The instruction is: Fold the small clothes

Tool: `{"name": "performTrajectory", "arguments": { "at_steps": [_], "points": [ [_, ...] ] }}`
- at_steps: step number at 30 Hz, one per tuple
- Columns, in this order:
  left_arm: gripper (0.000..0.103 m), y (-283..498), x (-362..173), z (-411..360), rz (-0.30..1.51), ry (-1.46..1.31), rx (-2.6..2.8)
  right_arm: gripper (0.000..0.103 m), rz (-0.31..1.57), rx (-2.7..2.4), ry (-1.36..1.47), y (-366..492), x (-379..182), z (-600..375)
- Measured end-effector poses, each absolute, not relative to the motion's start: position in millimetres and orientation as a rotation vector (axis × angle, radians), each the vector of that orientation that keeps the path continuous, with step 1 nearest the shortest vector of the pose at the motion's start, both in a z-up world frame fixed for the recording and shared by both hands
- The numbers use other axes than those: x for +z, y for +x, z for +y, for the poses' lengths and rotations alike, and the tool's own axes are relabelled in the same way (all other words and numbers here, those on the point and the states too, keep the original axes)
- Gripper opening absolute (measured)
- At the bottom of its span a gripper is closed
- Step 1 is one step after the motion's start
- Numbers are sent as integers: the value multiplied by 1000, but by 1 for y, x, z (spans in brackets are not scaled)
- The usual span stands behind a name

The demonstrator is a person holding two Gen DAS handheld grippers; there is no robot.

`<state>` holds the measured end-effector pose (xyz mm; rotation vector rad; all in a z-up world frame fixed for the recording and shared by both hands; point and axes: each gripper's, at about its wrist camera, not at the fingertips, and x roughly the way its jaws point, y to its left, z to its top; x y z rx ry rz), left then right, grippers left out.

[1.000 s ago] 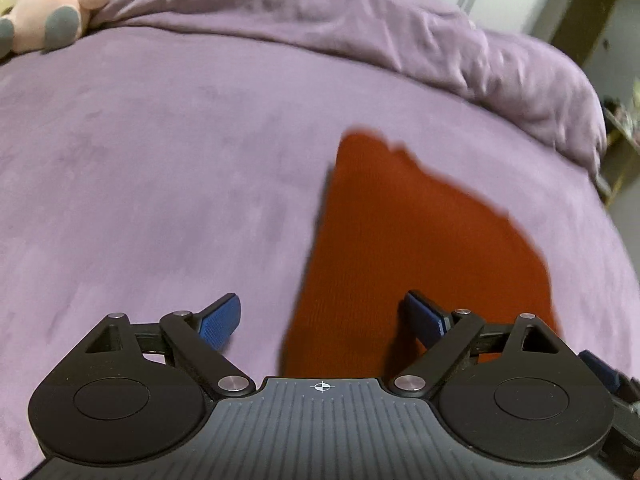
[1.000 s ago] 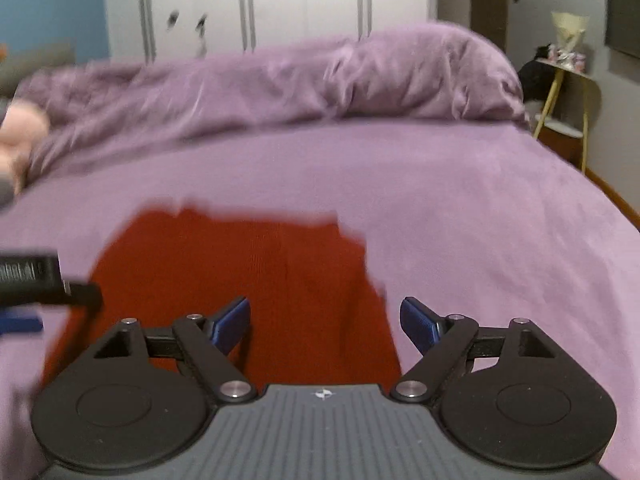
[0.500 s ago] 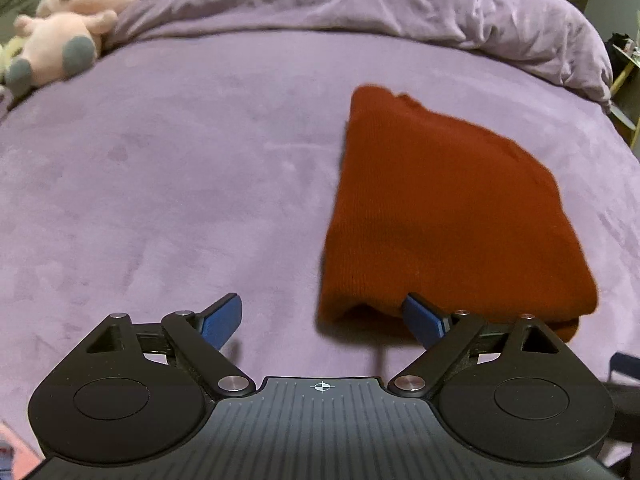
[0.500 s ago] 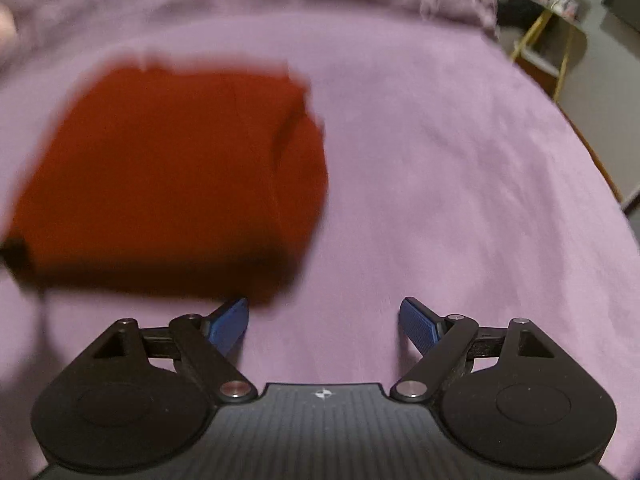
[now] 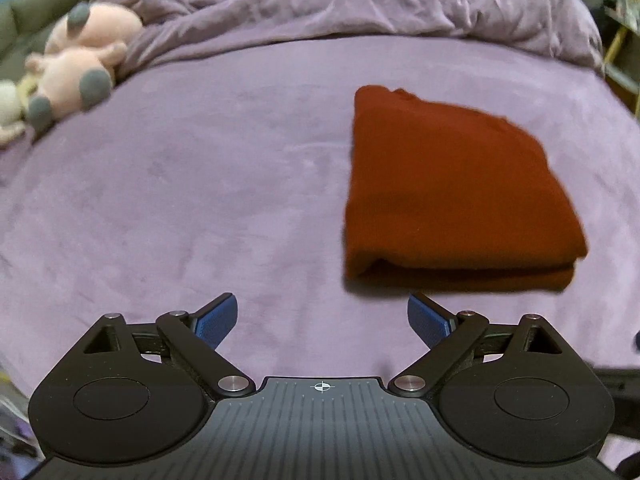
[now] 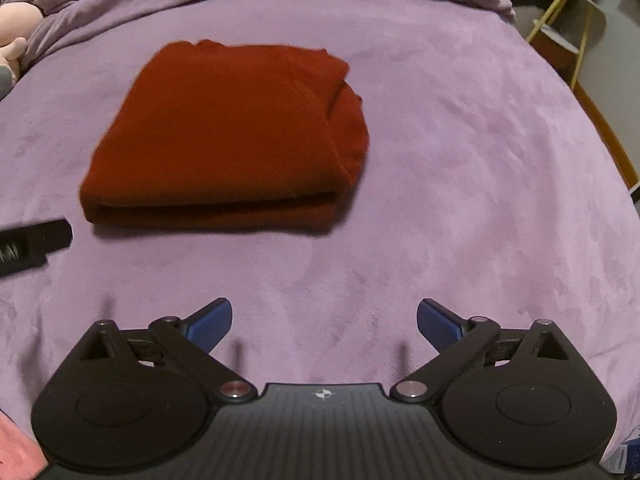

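A rust-red knit garment [image 5: 452, 192] lies folded into a thick rectangle on the purple bed; it also shows in the right wrist view [image 6: 228, 136], with its folded edge toward me. My left gripper [image 5: 322, 318] is open and empty, just short of the garment's near left corner. My right gripper [image 6: 324, 320] is open and empty, well back from the garment, over bare bedcover. The left gripper's black body [image 6: 32, 240] shows at the left edge of the right wrist view.
A bunched purple duvet [image 5: 340, 4] lies along the far side of the bed. A pink plush toy [image 5: 80, 68] sits at the far left. A yellow-legged side table [image 6: 568, 12] stands beyond the bed's right edge. A pink cloth corner [image 6: 16, 452] shows bottom left.
Both grippers have pulled back from the red garment, which now lies folded and free on the bed. The views have dropped lower and further away.
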<state>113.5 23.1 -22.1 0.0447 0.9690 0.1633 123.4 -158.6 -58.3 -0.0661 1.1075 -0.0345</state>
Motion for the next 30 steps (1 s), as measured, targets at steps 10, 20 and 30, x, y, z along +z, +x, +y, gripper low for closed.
{"name": "performTrajectory", "arguments": {
  "at_steps": [10, 20, 30],
  "points": [
    [96, 107, -25, 29, 1020, 66, 151, 99, 1146, -68, -139, 121, -52, -139],
    [96, 107, -23, 31, 1045, 52, 141, 99, 1136, -61, -43, 118, -41, -149],
    [96, 105, -23, 27, 1061, 48, 134, 99, 1138, -64, -11, 117, -37, -152]
  ]
}}
